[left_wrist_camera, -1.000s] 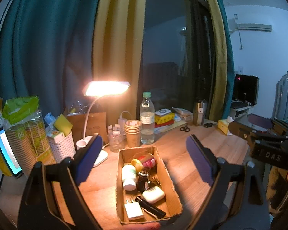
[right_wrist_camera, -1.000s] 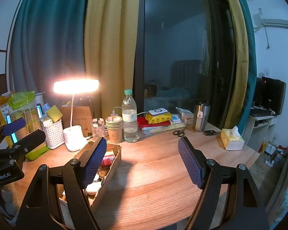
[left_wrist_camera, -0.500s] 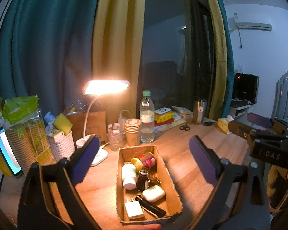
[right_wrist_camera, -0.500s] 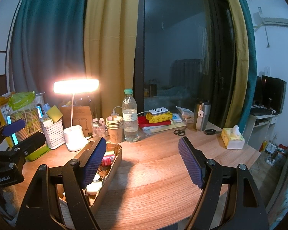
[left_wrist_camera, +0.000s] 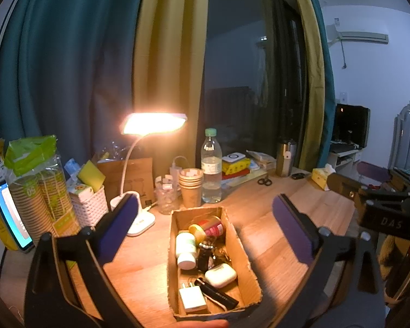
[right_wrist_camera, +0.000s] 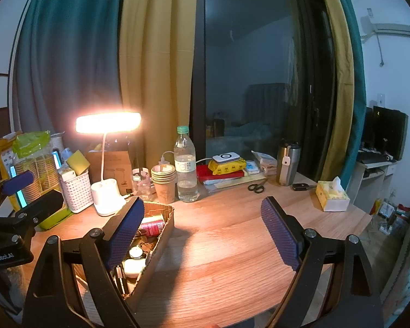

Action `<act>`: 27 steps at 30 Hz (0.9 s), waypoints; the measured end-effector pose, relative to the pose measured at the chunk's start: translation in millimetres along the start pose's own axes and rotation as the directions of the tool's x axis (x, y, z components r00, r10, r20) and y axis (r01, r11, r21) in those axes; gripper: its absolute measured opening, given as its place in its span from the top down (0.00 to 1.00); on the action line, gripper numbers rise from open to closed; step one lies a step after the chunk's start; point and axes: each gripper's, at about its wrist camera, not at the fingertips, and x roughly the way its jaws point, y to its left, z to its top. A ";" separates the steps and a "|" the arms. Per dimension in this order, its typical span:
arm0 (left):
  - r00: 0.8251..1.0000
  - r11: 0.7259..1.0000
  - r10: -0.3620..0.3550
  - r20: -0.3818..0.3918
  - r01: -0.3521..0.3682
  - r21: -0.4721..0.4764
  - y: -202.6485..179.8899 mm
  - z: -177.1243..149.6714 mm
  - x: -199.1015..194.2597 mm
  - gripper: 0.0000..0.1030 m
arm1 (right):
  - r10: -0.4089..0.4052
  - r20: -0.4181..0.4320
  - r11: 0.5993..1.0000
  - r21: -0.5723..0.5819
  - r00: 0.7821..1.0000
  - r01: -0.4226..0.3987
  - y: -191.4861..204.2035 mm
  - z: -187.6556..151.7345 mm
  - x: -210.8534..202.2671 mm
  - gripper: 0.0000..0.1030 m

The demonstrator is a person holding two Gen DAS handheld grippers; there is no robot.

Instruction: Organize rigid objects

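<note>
Left wrist view: left gripper (left_wrist_camera: 205, 227) jaws opening, nothing pinched; cardboard box (left_wrist_camera: 246, 268) on the wooden desk (left_wrist_camera: 262, 199) sits below the gap, holding a white charger (left_wrist_camera: 192, 299), earbud case (left_wrist_camera: 220, 274), pill bottle (left_wrist_camera: 186, 248), possibly a small can. Right gripper (right_wrist_camera: 202, 231) jaws opening over bare desk, box at its left finger.

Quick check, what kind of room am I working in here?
Likely a bedroom or dorm room at night: a wooden desk against a curtained window, lit by a desk lamp, with an air conditioner on the wall.
</note>
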 end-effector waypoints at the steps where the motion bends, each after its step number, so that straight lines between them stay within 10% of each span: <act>1: 1.000 1.000 -0.001 0.000 0.001 0.000 0.5 0.2 0.3 0.03 | 0.001 0.001 1.000 -0.001 1.000 -0.001 0.0 0.0 -0.1 0.13; 27: 1.000 1.000 -0.002 -0.002 0.002 0.007 -1.0 -2.1 -1.7 0.03 | -0.003 -0.004 1.000 -0.001 1.000 0.003 3.2 -1.0 0.0 0.13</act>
